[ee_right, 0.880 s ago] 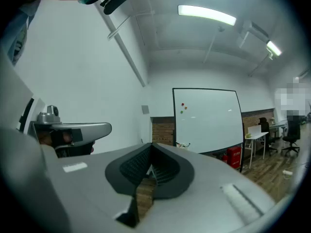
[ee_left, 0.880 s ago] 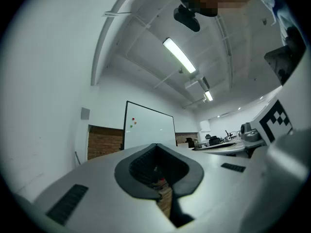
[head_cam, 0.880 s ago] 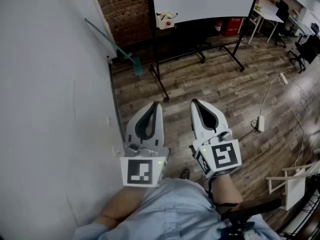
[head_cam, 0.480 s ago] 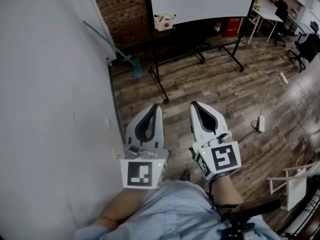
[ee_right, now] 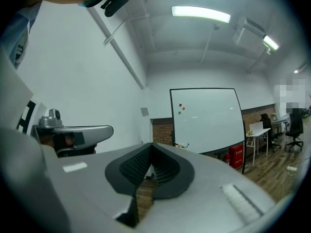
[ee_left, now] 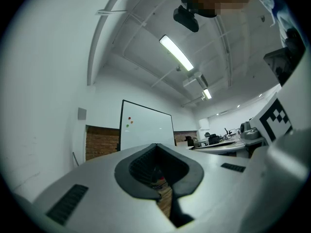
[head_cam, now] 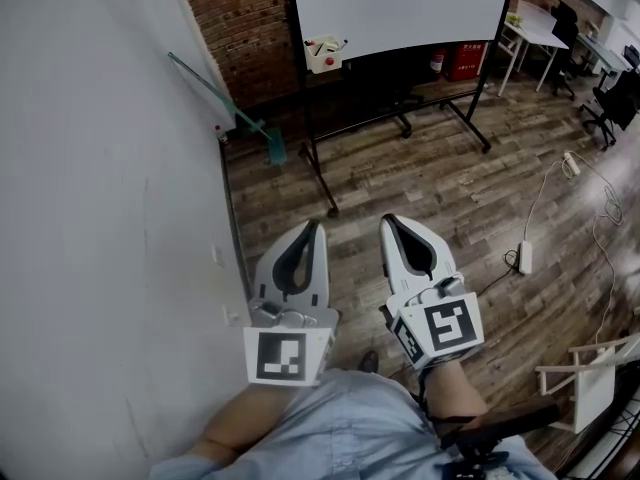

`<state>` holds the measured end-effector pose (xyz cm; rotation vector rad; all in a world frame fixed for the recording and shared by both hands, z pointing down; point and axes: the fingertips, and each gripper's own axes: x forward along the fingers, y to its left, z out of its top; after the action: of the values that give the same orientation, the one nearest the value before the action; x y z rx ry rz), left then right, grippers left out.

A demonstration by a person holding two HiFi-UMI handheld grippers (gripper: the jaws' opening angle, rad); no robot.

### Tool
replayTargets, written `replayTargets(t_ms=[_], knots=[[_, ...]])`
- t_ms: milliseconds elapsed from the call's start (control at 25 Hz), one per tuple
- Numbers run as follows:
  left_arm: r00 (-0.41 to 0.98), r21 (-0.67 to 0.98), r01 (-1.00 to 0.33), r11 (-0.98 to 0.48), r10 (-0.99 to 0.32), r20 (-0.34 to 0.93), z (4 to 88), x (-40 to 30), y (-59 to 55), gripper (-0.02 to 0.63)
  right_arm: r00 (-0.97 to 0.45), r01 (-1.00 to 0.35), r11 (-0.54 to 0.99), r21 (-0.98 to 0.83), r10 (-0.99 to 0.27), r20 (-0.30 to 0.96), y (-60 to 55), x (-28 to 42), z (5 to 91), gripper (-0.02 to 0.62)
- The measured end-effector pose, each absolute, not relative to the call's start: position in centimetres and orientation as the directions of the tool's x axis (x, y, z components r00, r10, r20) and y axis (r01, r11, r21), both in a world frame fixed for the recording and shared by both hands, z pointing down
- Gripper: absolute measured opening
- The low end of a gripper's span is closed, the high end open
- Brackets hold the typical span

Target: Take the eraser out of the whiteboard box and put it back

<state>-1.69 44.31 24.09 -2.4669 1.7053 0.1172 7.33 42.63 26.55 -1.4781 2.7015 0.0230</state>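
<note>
A small white whiteboard box [head_cam: 323, 53] with a red item in it hangs at the lower left corner of the whiteboard [head_cam: 400, 3], far ahead across the room. The eraser is too small to make out. My left gripper [head_cam: 314, 227] and right gripper [head_cam: 389, 222] are held side by side in front of the person's body, pointing toward the board. Both are shut with nothing between the jaws. The whiteboard [ee_left: 146, 127] shows beyond the left jaw tips. In the right gripper view the whiteboard [ee_right: 206, 118] has the box [ee_right: 181, 145] as a speck at its lower left.
A white wall [head_cam: 110, 218] runs along the left, carrying a glass shelf [head_cam: 212, 90]. The whiteboard stand's wheeled legs [head_cam: 330, 203] rest on the wooden floor. A power strip with cable [head_cam: 523, 258] lies at the right. Desks and chairs [head_cam: 600, 78] stand far right, a white rack [head_cam: 590, 373] at lower right.
Both grippers stay shut and side by side, a little lower in the head view. The whiteboard and its box have also slid slightly down the picture.
</note>
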Motion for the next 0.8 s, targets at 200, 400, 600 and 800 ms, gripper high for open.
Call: replayTargets(t_ms=[200,400,600,800], knots=[[0.336,-0.064,-0.942,-0.33,-0.929,-0.155,24.1,0.3,44.1,0.003,-0.566,-0.823,0.567,-0.014,-0.823,-0.046,41.9,9.0,27.2,0.002],[0.327,-0.059,-0.945,-0.322,-0.936,-0.129,24.8,1.2,43.6,0.003,-0.574,-0.818,0.575,-0.02,-0.818,-0.047,41.1,9.9,27.2,0.002],[0.323,-0.043,-0.946,-0.321,-0.937,-0.131,24.8,1.2,41.4,0.003,-0.574,-0.818,0.574,-0.019,-0.818,-0.039,39.3,10.0,27.4,0.002],[0.317,-0.02,-0.948,-0.317,-0.94,-0.128,25.4,-0.2,37.5,0.003,-0.567,-0.823,0.567,-0.024,-0.824,-0.005,36.3,9.1,28.9,0.002]])
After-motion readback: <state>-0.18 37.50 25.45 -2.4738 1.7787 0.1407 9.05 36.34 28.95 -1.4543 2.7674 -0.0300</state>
